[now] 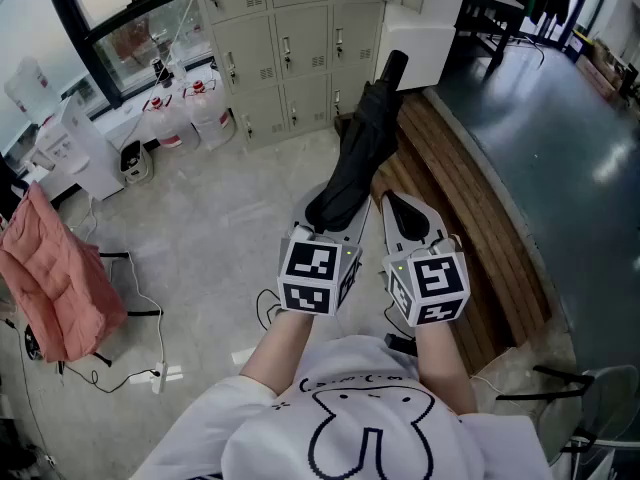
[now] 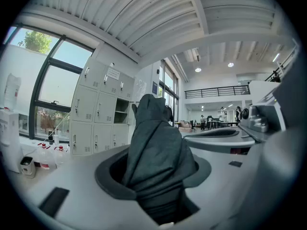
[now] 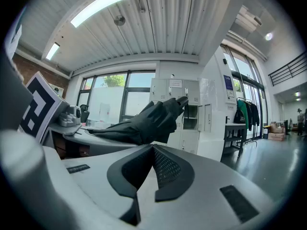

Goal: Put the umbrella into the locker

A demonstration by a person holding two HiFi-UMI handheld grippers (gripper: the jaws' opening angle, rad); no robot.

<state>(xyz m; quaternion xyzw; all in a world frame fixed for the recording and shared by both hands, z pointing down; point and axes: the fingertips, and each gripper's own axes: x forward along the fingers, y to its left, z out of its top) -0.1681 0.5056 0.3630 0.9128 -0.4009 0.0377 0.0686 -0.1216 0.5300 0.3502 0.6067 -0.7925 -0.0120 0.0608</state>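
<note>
A folded black umbrella points away from me toward the grey lockers. My left gripper is shut on its near end, and the fabric bunches between the dark pads in the left gripper view, where the umbrella fills the left gripper. One locker compartment stands open with a shelf inside. My right gripper rides beside the left one, to the umbrella's right. Its jaws meet at the tip with nothing between them in the right gripper view, where the right gripper shows with the umbrella to its left.
A curved wooden platform runs along the right. Large water bottles and a white dispenser stand left of the lockers. A pink cloth hangs at far left, with cables on the floor.
</note>
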